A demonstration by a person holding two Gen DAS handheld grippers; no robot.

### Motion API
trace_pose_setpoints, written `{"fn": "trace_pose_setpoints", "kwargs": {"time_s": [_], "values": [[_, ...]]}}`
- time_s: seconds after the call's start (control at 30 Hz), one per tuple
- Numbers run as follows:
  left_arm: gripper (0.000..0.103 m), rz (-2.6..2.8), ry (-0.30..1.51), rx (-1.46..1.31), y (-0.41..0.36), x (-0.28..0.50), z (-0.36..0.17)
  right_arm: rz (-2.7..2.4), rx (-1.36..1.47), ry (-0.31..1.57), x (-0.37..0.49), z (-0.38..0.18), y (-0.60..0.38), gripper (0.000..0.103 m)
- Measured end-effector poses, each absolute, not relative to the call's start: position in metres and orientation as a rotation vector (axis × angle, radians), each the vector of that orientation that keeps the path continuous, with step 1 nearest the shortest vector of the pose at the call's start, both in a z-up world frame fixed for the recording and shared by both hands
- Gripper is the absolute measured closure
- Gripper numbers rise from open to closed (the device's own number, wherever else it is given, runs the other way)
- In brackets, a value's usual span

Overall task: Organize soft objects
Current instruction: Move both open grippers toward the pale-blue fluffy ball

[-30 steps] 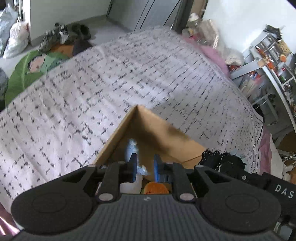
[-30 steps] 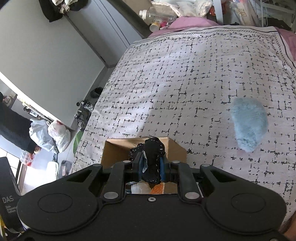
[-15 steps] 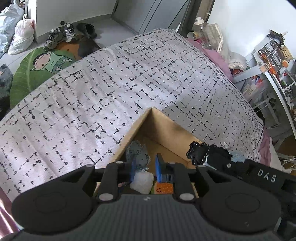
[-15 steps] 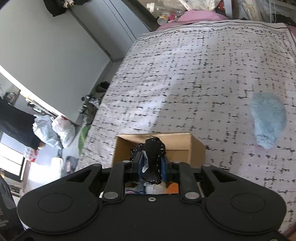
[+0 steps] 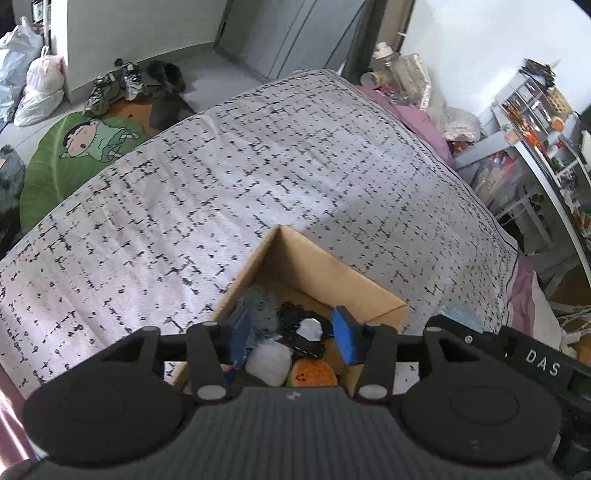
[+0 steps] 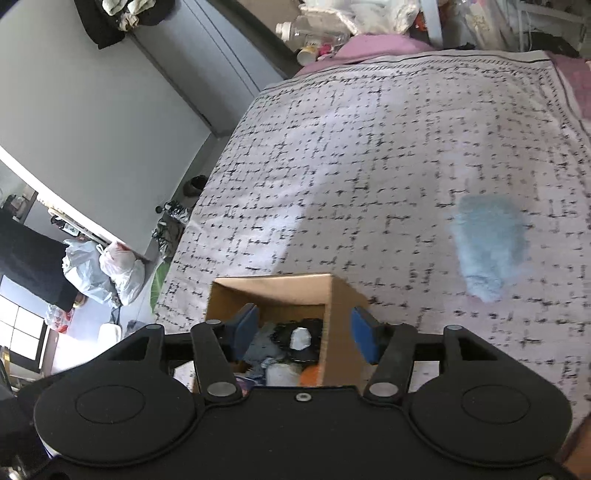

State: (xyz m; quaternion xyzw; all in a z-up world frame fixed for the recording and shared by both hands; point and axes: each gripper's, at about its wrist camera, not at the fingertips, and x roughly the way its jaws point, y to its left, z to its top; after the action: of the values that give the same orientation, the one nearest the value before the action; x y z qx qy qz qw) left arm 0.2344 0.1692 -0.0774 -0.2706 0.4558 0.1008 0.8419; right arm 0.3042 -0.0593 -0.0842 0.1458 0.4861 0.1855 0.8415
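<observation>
A cardboard box [image 5: 317,269] stands on the bed and holds soft things: a grey plush [image 5: 262,310], a black lacy item [image 5: 295,321], a white ball [image 5: 267,360] and an orange plush [image 5: 314,373]. My left gripper [image 5: 291,338] is open and empty just above the box. My right gripper [image 6: 306,332] is open and empty over the same box [image 6: 273,290]; the black lacy item [image 6: 288,339] lies inside below it. A fluffy light-blue soft item [image 6: 487,243] lies on the bedspread to the right of the box.
The bed has a white bedspread with black marks [image 5: 258,166]. A green cartoon floor mat [image 5: 74,155], shoes [image 5: 125,81] and plastic bags [image 6: 103,273] lie on the floor to the left. Cluttered shelves [image 5: 535,122] stand to the right; bottles [image 6: 306,33] sit past the bed's far end.
My right gripper opened and let the black lacy item fall into the box. My left gripper also opened, leaving the grey plush in the box, and rose a little.
</observation>
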Motion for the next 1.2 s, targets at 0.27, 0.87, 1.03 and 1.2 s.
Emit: {"fn": "trace_pose_setpoints", "kwargs": {"time_s": [0.27,0.87,1.03,1.2], "values": [[0.044,0.173,0.961,-0.531,0.141,0.238,-0.070,0.362,0.314,1.004,0.301,-0.082,-0.098,0.047],[0.011,0.167,0.964,-0.471,0.090,0.251,-0.058,0.340,0.427,0.954,0.310,-0.088,-0.172,0.046],[0.001,0.148,0.960,-0.440,0.073,0.258,-0.055,0.307,0.450,0.944,0.317,-0.096,-0.194,0.034],[0.001,0.123,0.965,-0.427,0.056,0.267,-0.055,0.266,0.460,0.906,0.322,-0.103,-0.213,0.016]]}}
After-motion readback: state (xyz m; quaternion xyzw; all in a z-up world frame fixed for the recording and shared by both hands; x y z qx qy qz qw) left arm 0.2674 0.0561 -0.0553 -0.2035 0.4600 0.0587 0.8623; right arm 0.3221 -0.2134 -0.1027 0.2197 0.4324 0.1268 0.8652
